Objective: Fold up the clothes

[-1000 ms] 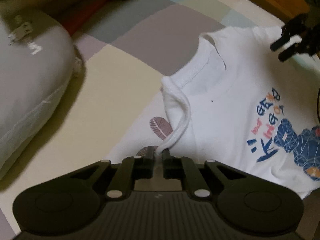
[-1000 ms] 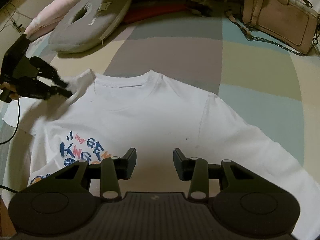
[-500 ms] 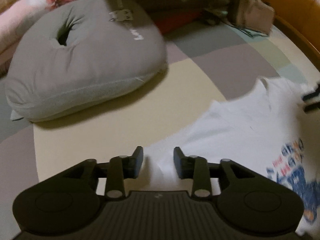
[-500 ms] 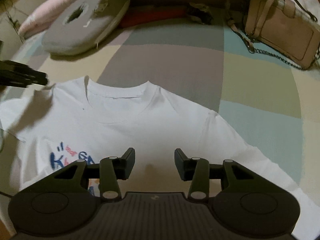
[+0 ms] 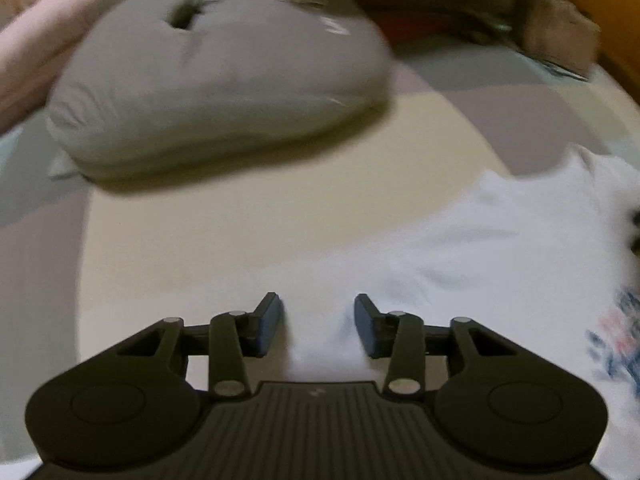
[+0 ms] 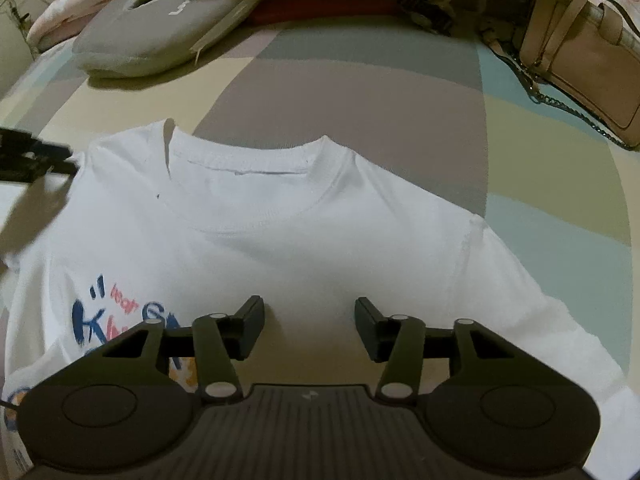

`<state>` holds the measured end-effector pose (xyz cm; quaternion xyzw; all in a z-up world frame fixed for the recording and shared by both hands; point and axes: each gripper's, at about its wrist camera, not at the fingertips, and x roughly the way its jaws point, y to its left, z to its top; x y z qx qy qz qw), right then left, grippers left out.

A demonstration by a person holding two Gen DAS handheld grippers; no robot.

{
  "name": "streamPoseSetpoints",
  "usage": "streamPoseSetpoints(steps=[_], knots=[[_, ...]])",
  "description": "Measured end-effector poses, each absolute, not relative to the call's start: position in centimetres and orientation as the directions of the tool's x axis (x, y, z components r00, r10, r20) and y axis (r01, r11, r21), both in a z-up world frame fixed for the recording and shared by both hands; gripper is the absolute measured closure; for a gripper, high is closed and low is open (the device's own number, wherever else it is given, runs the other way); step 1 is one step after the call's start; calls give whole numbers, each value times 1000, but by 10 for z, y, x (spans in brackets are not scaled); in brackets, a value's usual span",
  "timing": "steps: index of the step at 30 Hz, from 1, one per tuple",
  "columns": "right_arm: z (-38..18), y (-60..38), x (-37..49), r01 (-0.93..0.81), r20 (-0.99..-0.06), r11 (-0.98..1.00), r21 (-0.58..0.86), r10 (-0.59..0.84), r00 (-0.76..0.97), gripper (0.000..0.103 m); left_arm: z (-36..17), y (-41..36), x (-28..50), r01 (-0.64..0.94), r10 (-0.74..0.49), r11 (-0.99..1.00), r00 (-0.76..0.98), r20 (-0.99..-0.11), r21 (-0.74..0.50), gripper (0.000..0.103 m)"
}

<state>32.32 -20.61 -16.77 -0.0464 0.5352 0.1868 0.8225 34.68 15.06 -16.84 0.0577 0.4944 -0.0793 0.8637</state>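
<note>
Both empty | left gripper [image 5: 319, 322] parted over white T-shirt [image 6: 280, 232] edge | right gripper [image 6: 310, 326] widening above it

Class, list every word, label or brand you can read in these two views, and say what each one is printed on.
"K" in large blue letters, with small red lettering above: print on the white T-shirt; the rest is hidden behind the right gripper.
White lettering on the grey pillow: too blurred to read.
Pink handbag: no readable text.
</note>
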Motion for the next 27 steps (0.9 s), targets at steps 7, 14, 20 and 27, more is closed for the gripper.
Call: streamPoseSetpoints(steps=[7,14,20,27], knots=[[-153,-206,322,-361,-889,924,122,264,375,46,-133,184,316,134,-20,989,517,-855,58,60],[-149,-202,320,-326,-882,934,143,270,386,45,-164,246,265,-121,53,993,415,-908,3,57],[-143,-186,317,-359,-892,926,120,259,370,45,-159,270,234,-207,134,977,383,-914,56,57],[-129,-171,319,-366,-879,920,137,284,383,44,-135,337,175,-508,216,861,393,-894,-15,58]])
